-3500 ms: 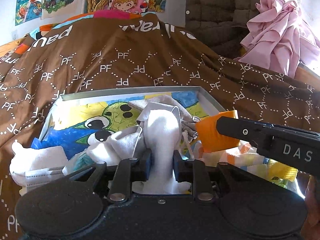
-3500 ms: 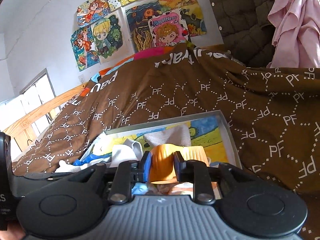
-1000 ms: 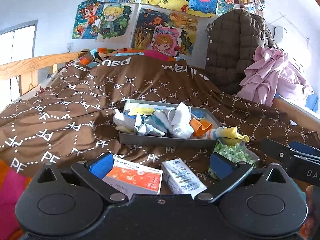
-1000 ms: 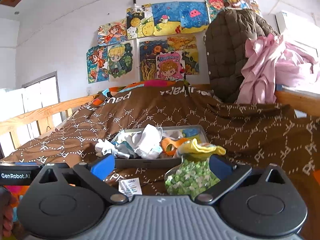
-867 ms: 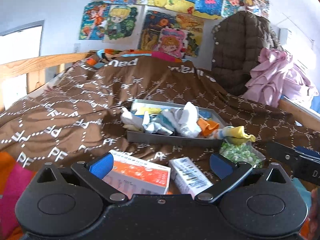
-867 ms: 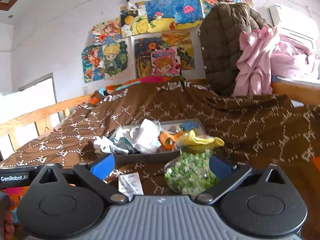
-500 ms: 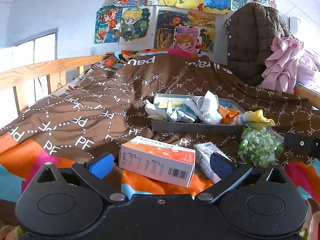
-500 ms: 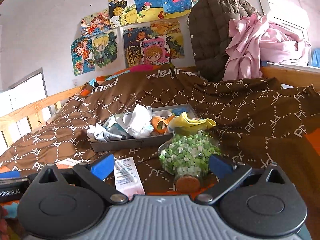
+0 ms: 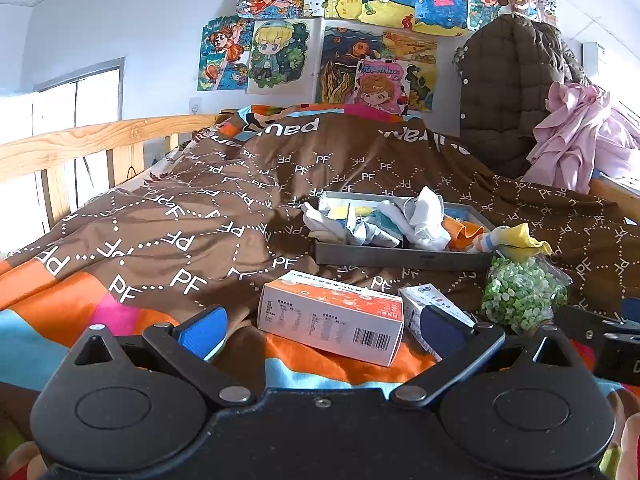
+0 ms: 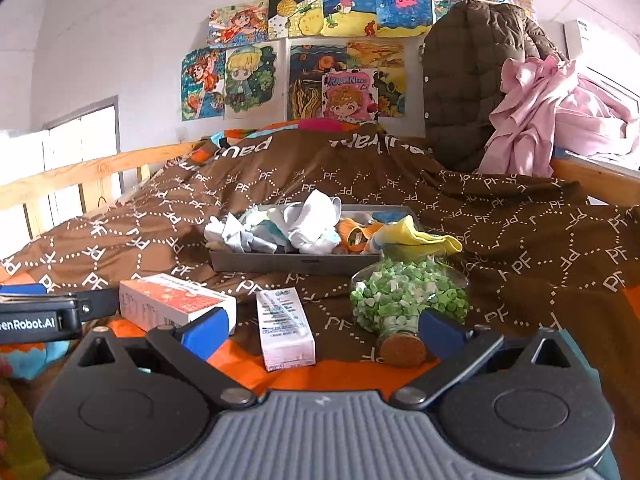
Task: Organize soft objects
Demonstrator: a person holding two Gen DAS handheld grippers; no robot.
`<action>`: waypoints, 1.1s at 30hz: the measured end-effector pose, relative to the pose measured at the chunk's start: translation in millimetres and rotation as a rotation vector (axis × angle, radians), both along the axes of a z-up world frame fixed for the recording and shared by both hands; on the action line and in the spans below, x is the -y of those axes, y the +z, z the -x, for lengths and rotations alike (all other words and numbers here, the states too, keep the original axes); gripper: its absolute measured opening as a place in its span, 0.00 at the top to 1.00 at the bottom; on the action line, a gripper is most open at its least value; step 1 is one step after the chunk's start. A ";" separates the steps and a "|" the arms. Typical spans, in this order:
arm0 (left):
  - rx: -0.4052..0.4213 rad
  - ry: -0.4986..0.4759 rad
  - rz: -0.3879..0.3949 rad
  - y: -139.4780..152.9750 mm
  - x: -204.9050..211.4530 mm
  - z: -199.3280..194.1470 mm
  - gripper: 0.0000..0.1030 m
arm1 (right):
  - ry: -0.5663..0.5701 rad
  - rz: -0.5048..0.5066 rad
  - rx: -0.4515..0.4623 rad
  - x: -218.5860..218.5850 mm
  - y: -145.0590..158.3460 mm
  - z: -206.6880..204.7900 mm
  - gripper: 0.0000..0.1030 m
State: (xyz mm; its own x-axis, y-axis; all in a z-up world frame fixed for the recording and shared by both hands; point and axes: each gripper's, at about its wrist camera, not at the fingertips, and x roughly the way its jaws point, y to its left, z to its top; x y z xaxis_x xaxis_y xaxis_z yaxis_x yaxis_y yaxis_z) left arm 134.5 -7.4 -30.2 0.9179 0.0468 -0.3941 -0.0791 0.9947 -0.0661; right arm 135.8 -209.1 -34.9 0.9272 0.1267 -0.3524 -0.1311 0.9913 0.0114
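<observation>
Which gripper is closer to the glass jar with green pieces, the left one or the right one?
Right. The right gripper is open just before the jar, whose cork sits by its right finger. The left gripper faces the orange box, with the jar off to its right.

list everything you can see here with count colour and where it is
tray: 1, grey, on the brown bedspread mid-bed
soft items: a pile, white, blue, orange, yellow, in the tray
jar: 1, clear with green and white bits, cork stopper, lying in front of the tray
large box: 1, orange and white, near foot of bed
small box: 1, white and pink, between large box and jar
bedspread: 1, brown
drawings: many, colourful, on wall
jacket: 1, brown, hanging
pink cloth: 1, beside jacket
left gripper: open
right gripper: open
</observation>
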 end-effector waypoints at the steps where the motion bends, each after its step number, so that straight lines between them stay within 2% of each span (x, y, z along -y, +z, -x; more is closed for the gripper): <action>1: -0.001 -0.003 0.002 -0.3 0.0 0.3 0.01 | -0.001 0.002 -0.003 0.4 -0.2 -0.9 0.00; 33: -0.022 -0.018 -0.003 -7.9 4.5 -0.6 0.01 | 0.015 -0.014 -0.049 5.1 -6.7 -7.8 0.00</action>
State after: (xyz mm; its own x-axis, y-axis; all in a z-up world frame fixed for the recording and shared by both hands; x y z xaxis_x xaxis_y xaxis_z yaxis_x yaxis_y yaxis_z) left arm 135.1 -11.9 -38.1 0.9097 0.0313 -0.4141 -0.0626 0.9961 -0.0621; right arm 143.6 -214.3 -41.7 0.9069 0.1459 -0.3953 -0.1453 0.9889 0.0316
